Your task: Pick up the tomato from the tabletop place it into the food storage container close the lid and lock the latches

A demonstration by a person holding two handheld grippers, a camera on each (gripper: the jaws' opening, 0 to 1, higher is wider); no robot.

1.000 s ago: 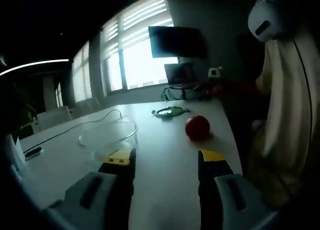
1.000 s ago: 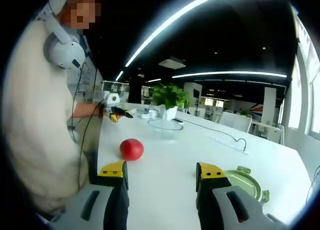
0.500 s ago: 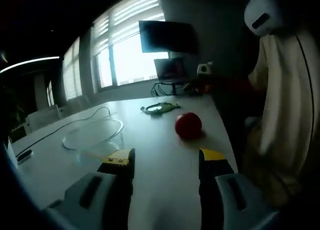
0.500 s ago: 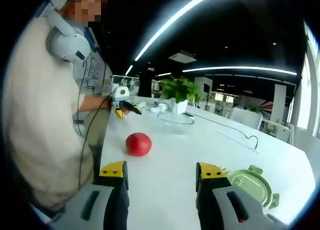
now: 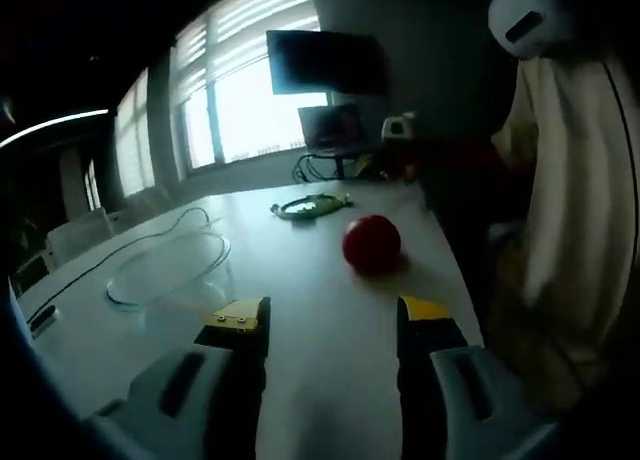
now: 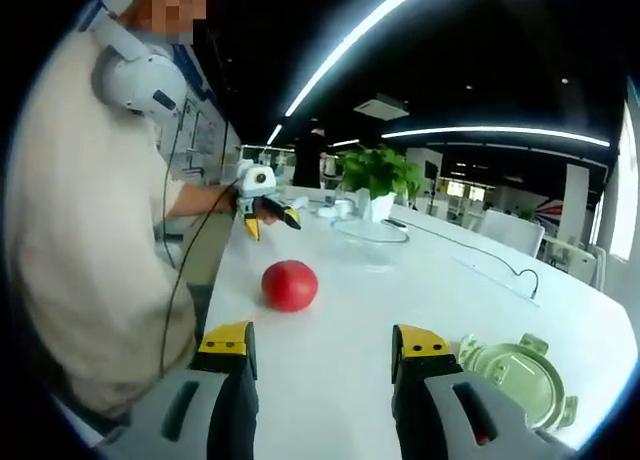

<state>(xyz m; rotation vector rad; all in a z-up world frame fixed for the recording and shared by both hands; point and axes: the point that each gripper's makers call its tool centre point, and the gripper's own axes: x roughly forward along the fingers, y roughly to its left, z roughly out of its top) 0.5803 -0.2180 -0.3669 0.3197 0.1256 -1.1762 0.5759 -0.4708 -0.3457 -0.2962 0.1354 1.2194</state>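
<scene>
White tabletop [image 6: 350, 320]: tomato [image 6: 290, 285], glass container [image 5: 165, 270], green-rimmed lid [image 6: 515, 372]. Open-plan office, ceiling strip lights. Left gripper [image 5: 333, 318], right gripper [image 6: 325, 342]: released, empty.

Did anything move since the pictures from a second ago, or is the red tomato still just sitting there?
Only the cameras shifted with the hands. Both grippers have come a little closer to the tomato, so it looks bigger now. Nothing was grabbed or let go: the left gripper and right gripper stay open and empty. The tomato, the clear container and the green lid stayed put on the white table.
</scene>
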